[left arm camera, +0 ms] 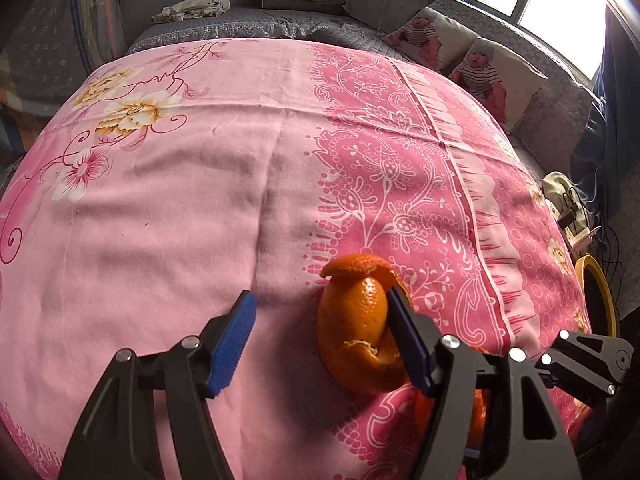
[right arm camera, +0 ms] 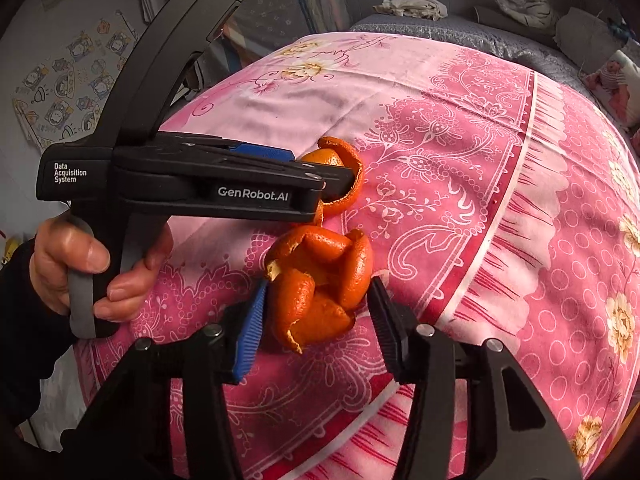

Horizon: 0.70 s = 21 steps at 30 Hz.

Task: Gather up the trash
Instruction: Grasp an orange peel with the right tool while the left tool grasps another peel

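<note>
Orange curled peel [left arm camera: 360,324] beside another [right arm camera: 320,284] on pink cloth [left arm camera: 160,200]

The left tool [left arm camera: 320,320] stands wide open over the pink floral sheet [left arm camera: 180,200] on the bed. A curled orange peel [left arm camera: 356,320] lies on the sheet, touching the inner face of the right-hand finger [left arm camera: 404,332]; the other blue-padded finger [left arm camera: 234,340] is well apart from it. A yellow rim [left arm camera: 598,292] shows at the bed's right edge
</note>
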Tool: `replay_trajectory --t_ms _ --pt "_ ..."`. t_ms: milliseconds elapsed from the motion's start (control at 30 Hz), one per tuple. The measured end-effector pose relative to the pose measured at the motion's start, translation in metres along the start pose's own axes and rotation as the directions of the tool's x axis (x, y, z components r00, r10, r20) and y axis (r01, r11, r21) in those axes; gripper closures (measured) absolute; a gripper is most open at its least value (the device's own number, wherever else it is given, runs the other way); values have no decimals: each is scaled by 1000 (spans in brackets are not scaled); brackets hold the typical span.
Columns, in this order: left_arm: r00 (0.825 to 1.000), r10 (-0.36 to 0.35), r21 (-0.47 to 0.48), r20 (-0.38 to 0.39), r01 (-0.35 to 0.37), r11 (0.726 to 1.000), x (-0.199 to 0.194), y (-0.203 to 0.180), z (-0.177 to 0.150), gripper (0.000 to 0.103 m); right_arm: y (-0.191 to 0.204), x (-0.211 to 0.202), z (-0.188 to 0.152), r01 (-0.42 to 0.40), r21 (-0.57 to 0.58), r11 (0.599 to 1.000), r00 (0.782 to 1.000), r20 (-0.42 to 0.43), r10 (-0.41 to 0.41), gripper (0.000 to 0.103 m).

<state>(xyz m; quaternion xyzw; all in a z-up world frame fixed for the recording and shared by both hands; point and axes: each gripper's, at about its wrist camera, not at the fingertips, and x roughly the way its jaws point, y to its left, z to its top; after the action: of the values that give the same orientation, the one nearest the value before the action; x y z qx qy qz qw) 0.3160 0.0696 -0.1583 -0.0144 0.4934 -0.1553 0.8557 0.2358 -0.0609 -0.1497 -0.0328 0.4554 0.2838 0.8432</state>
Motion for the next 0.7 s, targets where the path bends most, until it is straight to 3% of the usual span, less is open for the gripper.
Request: replay_trajectory --t_ms 133,433,700 --pt "999 -34 -35 0 34 999 -5 7 1 71 -1 -7 1 6 5 1000 1000 13 -6 70" --pt "1000 -7 -45 23 8 999 -24 6 -2 80 -7 -40 -12 23 26 999 999 42 -25 71" --pt "995 -13 8 96 13 1000 -65 -22 -7 80 -33 -93 -42 72 92 993 992 96 -81 71"
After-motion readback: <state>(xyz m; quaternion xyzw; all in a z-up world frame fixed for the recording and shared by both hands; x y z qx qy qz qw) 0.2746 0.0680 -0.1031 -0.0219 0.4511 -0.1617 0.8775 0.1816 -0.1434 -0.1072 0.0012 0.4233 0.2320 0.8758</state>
